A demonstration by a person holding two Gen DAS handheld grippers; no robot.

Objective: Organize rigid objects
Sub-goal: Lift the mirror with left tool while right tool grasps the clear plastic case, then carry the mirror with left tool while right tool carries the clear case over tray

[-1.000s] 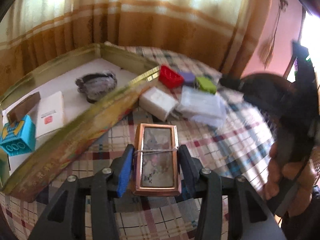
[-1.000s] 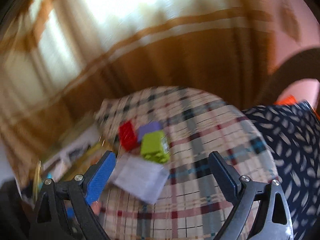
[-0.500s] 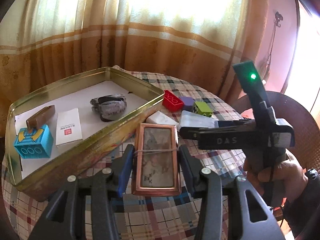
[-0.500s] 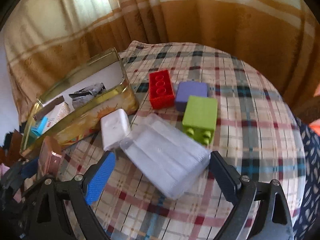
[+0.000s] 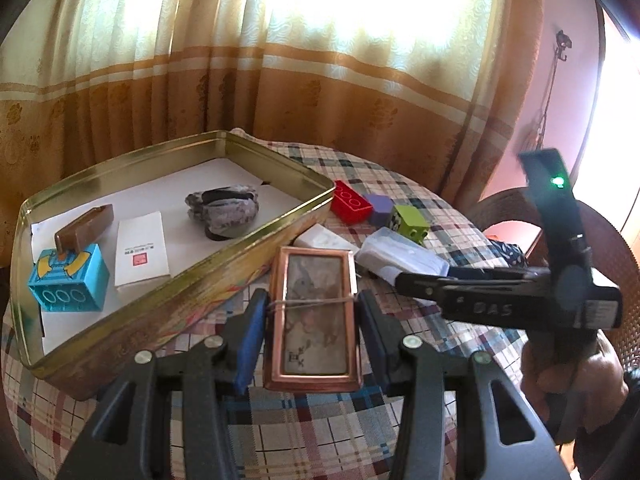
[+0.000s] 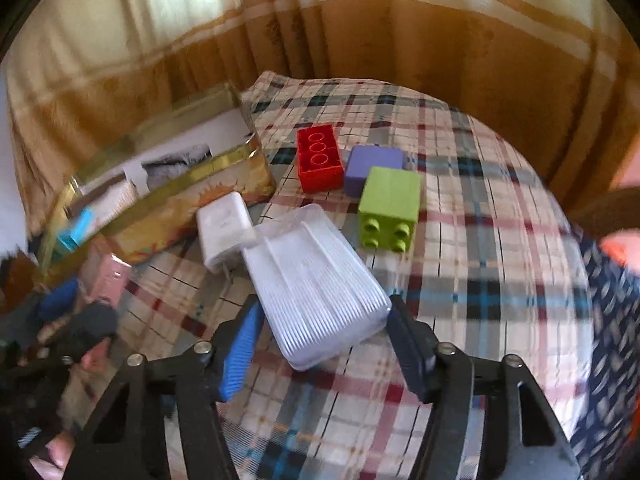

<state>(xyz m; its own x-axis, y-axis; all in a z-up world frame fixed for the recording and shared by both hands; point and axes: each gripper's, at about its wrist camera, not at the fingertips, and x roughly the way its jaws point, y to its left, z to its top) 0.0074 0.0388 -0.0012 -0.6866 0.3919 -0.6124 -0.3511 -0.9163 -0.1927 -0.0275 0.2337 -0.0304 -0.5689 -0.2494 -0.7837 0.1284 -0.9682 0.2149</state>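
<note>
My left gripper (image 5: 312, 320) is shut on a copper-framed flat box (image 5: 314, 316) bound with a rubber band, held above the plaid table beside the gold tin tray (image 5: 240, 252). My right gripper (image 6: 324, 340) is open, its fingers on either side of the near end of a clear ribbed plastic case (image 6: 316, 280) on the table. A white charger block (image 6: 224, 228), a red brick (image 6: 319, 158), a purple block (image 6: 372, 168) and a green brick (image 6: 388, 208) lie beyond it.
The tray holds a blue brick (image 5: 68, 284), a brown bar (image 5: 84, 228), a white card box (image 5: 140, 248) and a grey bundle (image 5: 224, 208). Curtains hang behind the round table (image 6: 500, 240). A wicker chair (image 5: 612, 248) stands to the right.
My right gripper has swung down over the table and its fingers have narrowed around the clear case. My left gripper has risen slightly with the framed box.
</note>
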